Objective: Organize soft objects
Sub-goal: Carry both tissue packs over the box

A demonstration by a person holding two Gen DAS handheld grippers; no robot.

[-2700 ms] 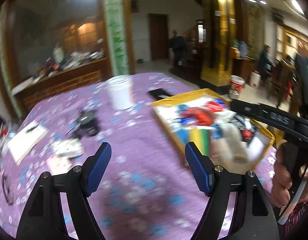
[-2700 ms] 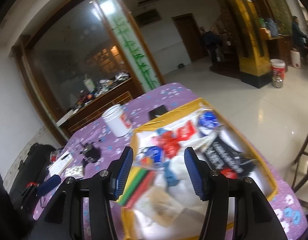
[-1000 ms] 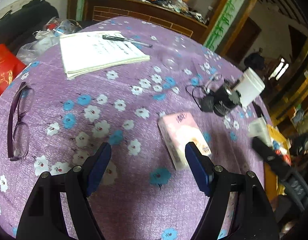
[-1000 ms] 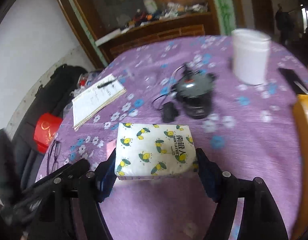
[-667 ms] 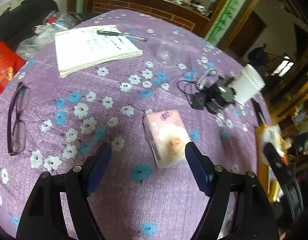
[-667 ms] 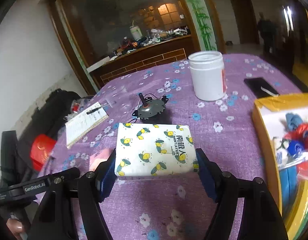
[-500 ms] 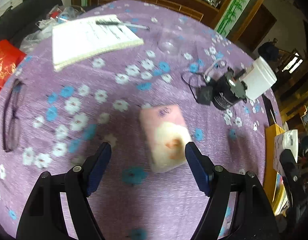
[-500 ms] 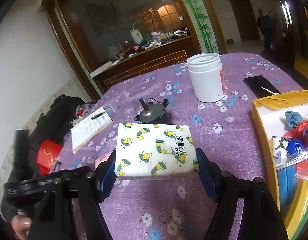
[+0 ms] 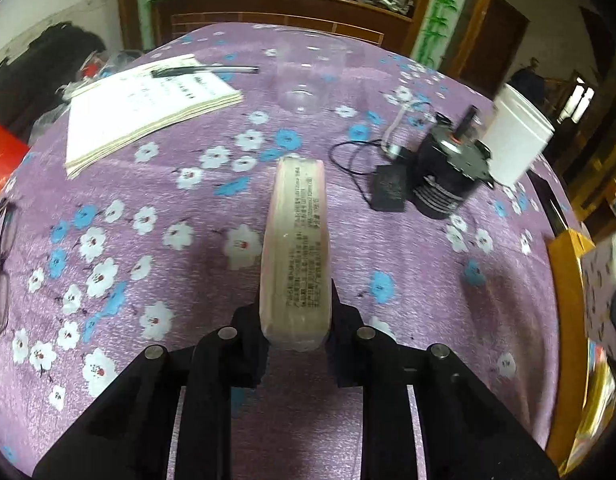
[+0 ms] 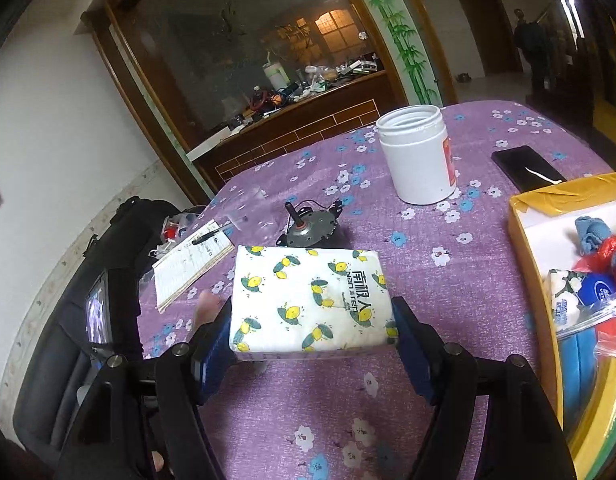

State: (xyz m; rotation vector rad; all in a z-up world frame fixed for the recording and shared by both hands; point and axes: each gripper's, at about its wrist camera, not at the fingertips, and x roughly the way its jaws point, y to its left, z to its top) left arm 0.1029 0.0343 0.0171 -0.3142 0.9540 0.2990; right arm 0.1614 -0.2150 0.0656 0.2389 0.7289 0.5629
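Both grabs look done — the left gripper [image 9: 296, 320] has just been closing and now pinches the pink tissue pack [image 9: 296, 248] on edge, the right gripper [image 10: 312, 340] clamps the lemon-print tissue pack [image 10: 310, 300] wide between its jaws — next, probably, both go to the yellow box [image 10: 536, 320].

Left gripper's [image 9: 295, 312] pads are buried behind the pink pack [image 9: 296, 248]; the box [image 10: 536, 264] runs off-frame right of the right gripper [image 10: 310, 332].

Black linkage tool [image 10: 312, 330], blue pads [image 10: 214, 344], seemingly silver screws
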